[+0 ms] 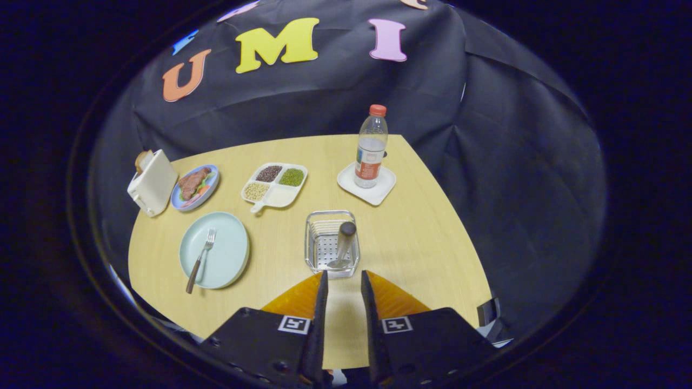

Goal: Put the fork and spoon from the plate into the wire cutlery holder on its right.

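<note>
One metal spoon with a dark handle [343,244] stands tilted inside the single square wire cutlery holder [331,243], just ahead of the gripper [344,276], whose fingers are apart and hold nothing. One wooden-handled fork [200,260] lies on the round pale-green plate [214,249] to the holder's left. Beyond sit one four-compartment white tray [275,184], one clear plastic bottle [371,147] and one white toaster [152,182] on the yellow wooden table [421,237].

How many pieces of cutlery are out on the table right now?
2. A fork lies on the pale green plate. A spoon stands in the wire cutlery holder, just ahead of the claw, whose fingers are apart and hold nothing.
</note>
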`<action>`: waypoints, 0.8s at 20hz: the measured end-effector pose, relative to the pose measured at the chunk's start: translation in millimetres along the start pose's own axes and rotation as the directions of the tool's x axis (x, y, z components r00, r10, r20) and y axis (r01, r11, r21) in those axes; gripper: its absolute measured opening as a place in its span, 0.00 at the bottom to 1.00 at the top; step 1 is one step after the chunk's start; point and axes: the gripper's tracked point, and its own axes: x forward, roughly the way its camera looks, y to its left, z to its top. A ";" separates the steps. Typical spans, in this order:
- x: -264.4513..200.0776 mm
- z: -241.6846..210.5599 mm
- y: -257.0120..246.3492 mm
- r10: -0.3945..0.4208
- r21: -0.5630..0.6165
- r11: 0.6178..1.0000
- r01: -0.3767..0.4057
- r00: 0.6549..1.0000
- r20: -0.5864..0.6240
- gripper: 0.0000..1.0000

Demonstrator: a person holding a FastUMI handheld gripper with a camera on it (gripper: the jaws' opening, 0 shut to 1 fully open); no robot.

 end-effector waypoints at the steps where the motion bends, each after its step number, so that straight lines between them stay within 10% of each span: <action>1: -0.5 -0.2 0.3 -0.002 -0.002 1.000 0.002 1.000 0.003 0.43; 16: -15.0 8.2 51.1 0.039 -0.053 0.998 -0.036 0.998 0.051 0.62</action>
